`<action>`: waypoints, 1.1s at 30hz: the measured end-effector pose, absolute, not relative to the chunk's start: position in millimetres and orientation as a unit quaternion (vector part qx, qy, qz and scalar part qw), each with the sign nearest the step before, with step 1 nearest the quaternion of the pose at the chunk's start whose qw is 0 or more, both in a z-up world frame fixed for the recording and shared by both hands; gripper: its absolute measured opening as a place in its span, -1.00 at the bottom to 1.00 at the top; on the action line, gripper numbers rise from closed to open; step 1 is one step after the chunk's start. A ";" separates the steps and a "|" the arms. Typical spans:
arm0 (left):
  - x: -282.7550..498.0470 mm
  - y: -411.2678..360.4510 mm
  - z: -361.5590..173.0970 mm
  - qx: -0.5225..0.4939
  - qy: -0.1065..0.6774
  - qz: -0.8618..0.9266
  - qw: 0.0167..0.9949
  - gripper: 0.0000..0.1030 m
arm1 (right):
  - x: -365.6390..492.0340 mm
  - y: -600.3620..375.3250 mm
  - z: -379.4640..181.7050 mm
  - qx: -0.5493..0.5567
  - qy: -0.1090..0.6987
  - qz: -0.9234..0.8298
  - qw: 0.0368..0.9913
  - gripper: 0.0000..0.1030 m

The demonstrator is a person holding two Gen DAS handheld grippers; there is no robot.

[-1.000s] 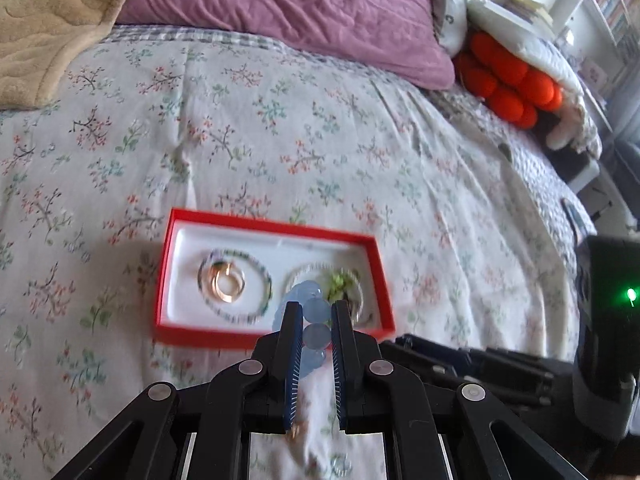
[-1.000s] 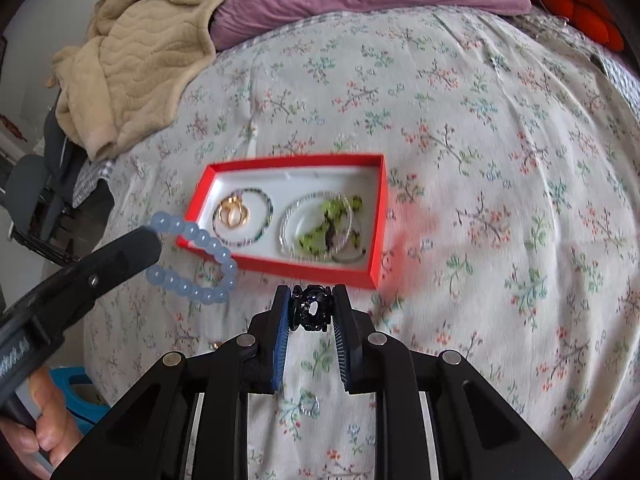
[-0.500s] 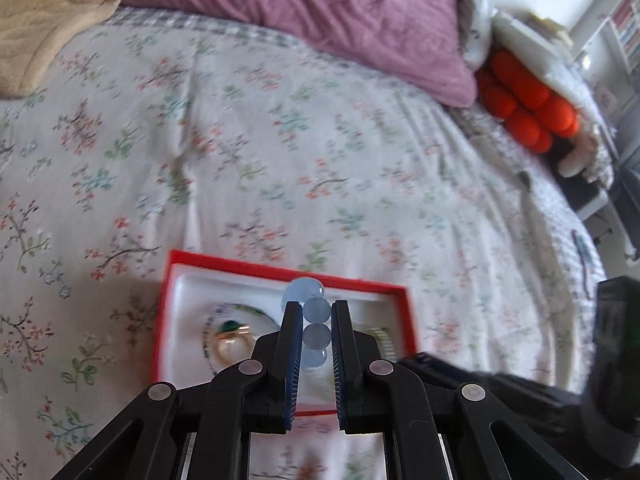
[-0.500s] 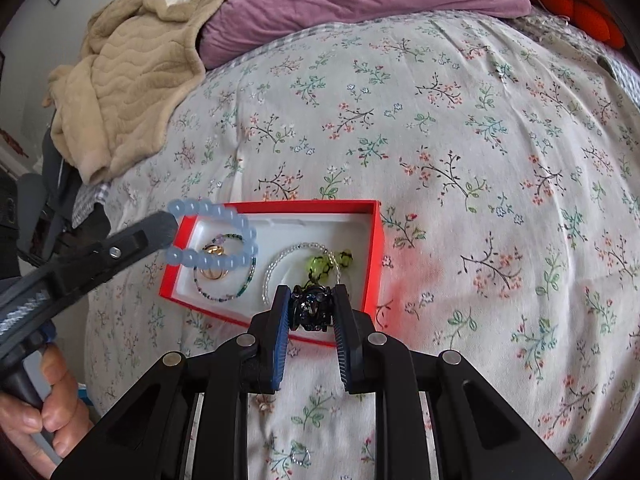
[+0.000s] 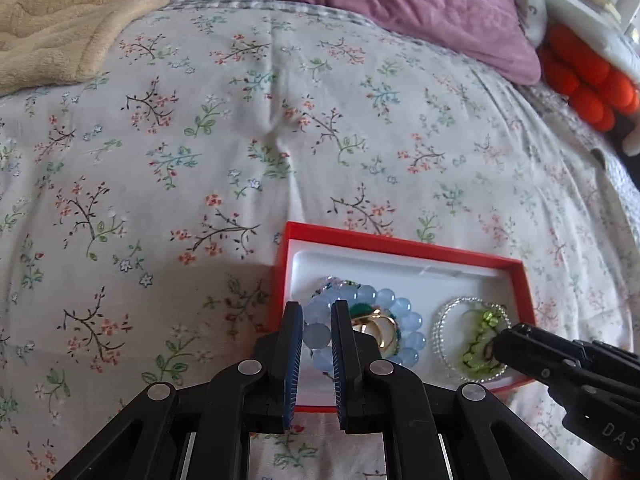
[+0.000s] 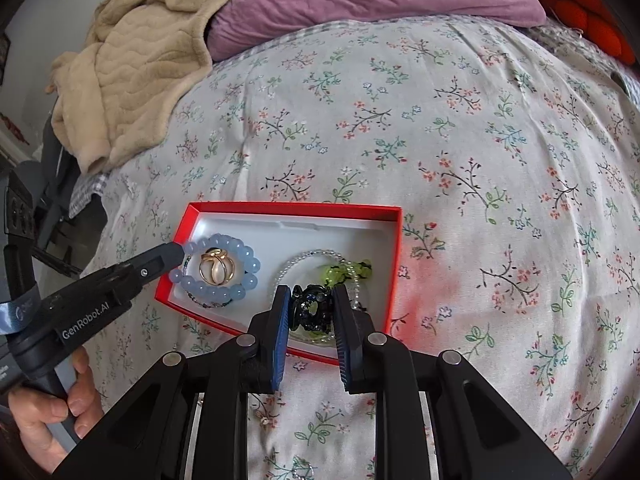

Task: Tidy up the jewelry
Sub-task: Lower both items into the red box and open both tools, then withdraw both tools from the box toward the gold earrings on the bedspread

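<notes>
Both tongs pinch: left gripper (image 5: 314, 334) the pale-blue bead bracelet (image 6: 218, 269), right gripper (image 6: 310, 307) a black beaded ornament (image 6: 311, 307), over the red box's (image 6: 394, 264) crowded near edge; releasing risks tangling.

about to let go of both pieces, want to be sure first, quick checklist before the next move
1. Left gripper shut on the blue bead bracelet: ok.
2. Blue bead bracelet inside the red box, around the gold ring: ok.
3. Whether the bracelet lies fully on the white liner: cannot tell.
4. Right gripper shut on the black beaded piece: ok.
5. Black piece above the box, over the clear bead bracelet and green beads: ok; touching them: cannot tell.
6. The two grippers apart inside the box: ok.
</notes>
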State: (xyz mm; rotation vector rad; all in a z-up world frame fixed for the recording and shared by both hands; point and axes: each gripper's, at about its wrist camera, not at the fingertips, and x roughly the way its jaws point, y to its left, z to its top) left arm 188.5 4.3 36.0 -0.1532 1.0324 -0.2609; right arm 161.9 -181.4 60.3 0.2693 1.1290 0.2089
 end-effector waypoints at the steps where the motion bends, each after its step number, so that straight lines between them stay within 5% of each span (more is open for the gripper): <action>1: 187.7 4.5 36.6 -0.070 0.492 -0.124 0.859 -0.82 | 161.9 -180.3 60.0 0.126 0.533 0.098 0.831 -0.57; 13: 178.1 8.0 48.5 -0.050 0.481 -0.118 0.867 -0.40 | 170.4 -173.3 54.1 0.133 0.529 0.098 0.832 -0.55; 17: 173.7 9.5 49.1 -0.040 0.482 -0.111 0.868 -0.34 | 167.3 -174.6 60.4 0.131 0.526 0.101 0.834 -0.28; 33: 124.1 10.7 59.0 -0.011 0.481 -0.102 0.871 0.12 | 129.0 -179.6 92.6 0.108 0.515 0.101 0.844 0.01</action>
